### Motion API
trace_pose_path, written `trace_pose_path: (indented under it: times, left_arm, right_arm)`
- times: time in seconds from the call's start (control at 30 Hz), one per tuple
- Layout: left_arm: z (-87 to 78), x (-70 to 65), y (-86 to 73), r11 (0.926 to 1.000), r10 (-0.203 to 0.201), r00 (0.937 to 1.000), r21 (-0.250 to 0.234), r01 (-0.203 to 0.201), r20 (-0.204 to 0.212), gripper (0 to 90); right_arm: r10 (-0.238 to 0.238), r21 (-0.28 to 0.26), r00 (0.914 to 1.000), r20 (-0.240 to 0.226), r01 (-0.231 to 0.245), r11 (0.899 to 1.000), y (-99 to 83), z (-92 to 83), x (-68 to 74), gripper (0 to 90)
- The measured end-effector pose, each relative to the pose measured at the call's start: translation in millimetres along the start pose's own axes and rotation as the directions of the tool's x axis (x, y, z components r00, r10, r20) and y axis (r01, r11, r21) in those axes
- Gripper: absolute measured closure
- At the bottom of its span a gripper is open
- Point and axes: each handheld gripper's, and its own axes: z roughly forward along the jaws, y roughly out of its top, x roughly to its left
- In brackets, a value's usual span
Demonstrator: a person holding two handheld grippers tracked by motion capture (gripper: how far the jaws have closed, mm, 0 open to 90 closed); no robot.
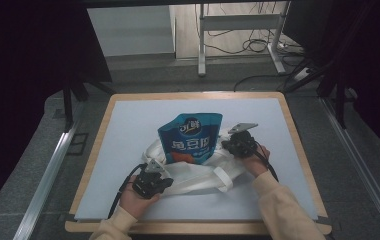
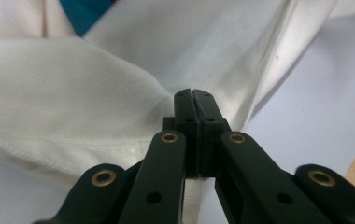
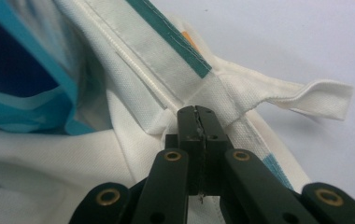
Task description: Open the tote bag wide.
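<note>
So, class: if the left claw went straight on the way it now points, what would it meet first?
The white cloth tote bag: the left claw is already shut on a fold of it. Beyond that lies more white fabric, then probably the blue snack pouch, though depth is unclear.

Cream sleeves point(image 1: 278, 205), black fingers point(image 2: 185, 109) with brass rivets, grey three-cornered plates, black trailing cables

Overhead camera faces forward; gripper cameras closely share bag point(image 1: 198, 170).

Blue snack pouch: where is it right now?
In the high view the blue snack pouch stands mid-table on the pale mat, its lower part inside the white cloth bag, between the left gripper and the right gripper.
</note>
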Motion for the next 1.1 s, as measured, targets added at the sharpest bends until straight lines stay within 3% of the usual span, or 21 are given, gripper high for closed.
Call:
trace_pose_path:
  times: [0.4, 0.53, 0.7, 0.8, 0.93, 0.97, 1.0, 1.1]
  left_arm:
    - [4.6, 0.4, -2.0, 0.9999, -0.005, 0.9999, 0.009, 0.005, 0.013, 89.4]
    - [0.2, -1.6, 0.6, 0.9996, -0.006, 1.0, -0.027, 0.007, 0.005, 88.4]
    - [-21.8, -3.6, 6.7, 0.9905, -0.006, 1.0, -0.138, 0.006, -0.001, 87.3]
    - [-31.8, -3.2, 7.2, 0.9859, -0.002, 0.9999, -0.167, -0.001, -0.015, 87.5]
    - [-50.4, 1.4, 3.6, 0.9778, -0.007, 0.9988, -0.209, -0.003, -0.049, 88.0]
    - [-54.7, 3.6, 1.7, 0.9757, -0.013, 0.9983, -0.219, 0.0, -0.056, 88.0]
    - [-62.8, 9.6, -3.2, 0.9703, -0.03, 0.9972, -0.242, 0.013, -0.068, 88.8]
    - [-72.1, 23.0, -11.6, 0.965, -0.071, 0.9945, -0.258, 0.049, -0.078, 89.3]
  right_arm:
    - [0.03, -0.002, 0.9996, 0.0, -0.03, 1.0, -2.3, 6.2, -2.9, 89.2]
    - [0.022, -0.023, 0.9998, -0.002, -0.022, 1.0, -2.7, 0.7, -2.0, 89.2]
    - [0.019, -0.092, 0.9998, 0.008, -0.018, 0.996, -1.4, -19.9, 2.7, 89.1]
    - [0.01, -0.13, 0.9993, 0.036, -0.005, 0.992, -5.6, -34.6, 6.2, 89.2]
    - [0.019, -0.18, 0.9996, 0.021, -0.015, 0.984, -16.1, -54.1, 6.8, 89.1]
    - [0.019, -0.18, 0.9996, 0.021, -0.015, 0.984, -16.1, -54.1, 6.8, 89.1]
    - [0.01, -0.2, 0.9998, 0.017, -0.007, 0.98, -22.3, -66.4, 7.3, 89.1]
    - [0.006, -0.223, 0.9999, 0.009, -0.004, 0.975, -31.2, -81.6, 7.5, 89.1]
